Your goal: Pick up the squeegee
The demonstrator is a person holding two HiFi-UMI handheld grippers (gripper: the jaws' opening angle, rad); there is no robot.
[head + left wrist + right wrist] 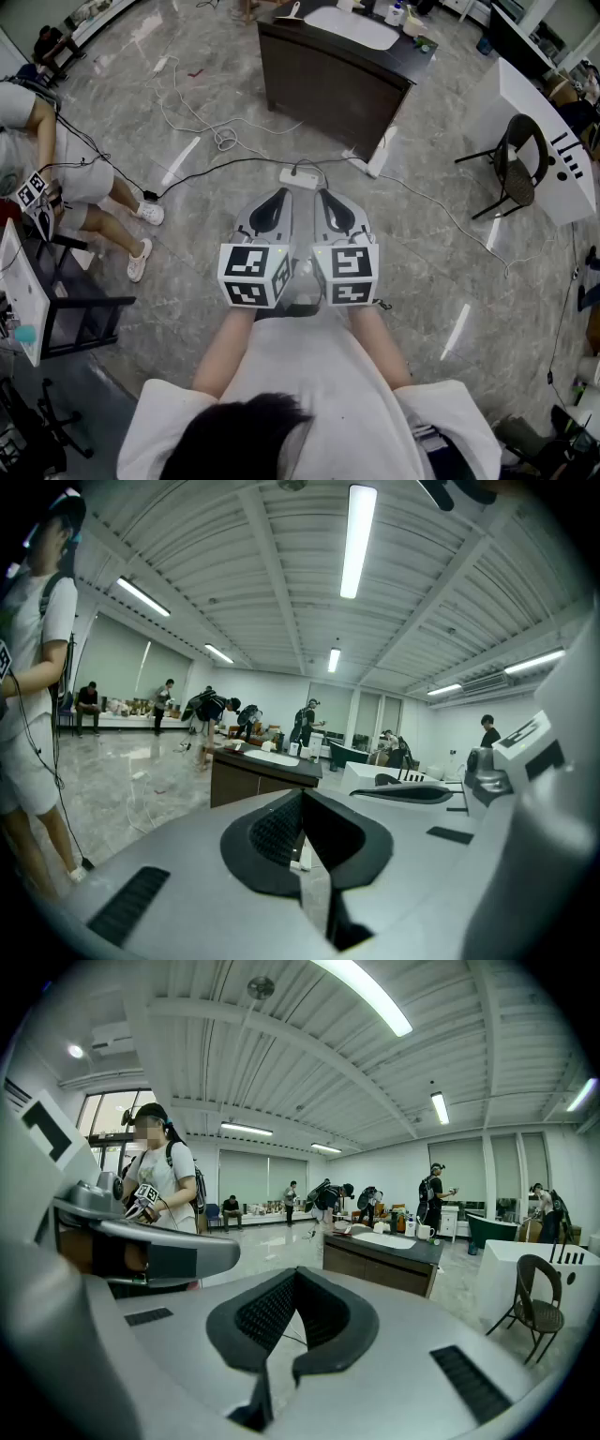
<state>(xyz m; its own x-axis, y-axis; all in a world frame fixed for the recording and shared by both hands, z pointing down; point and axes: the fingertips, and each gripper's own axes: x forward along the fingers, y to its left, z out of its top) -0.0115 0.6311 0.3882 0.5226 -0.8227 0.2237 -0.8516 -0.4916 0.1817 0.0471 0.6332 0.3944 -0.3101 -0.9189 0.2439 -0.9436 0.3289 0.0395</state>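
The floor point(422, 272) carries cables point(223, 141) and a power strip point(302, 176).

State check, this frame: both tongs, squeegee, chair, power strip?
left tongs, shut, nothing between them.
right tongs, shut, nothing between them.
squeegee, apparently lying on the dark counter, far from both tongs, untouched.
chair, upright, nobody on it.
power strip, lying flat on the floor.

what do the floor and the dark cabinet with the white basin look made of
Grey veined floor: polished marble or marble-look tile, glossy; it mirrors the ceiling lights. Dark brown cabinet: probably wood or laminate, matte, grain not visible. White basin top: smooth, possibly ceramic.
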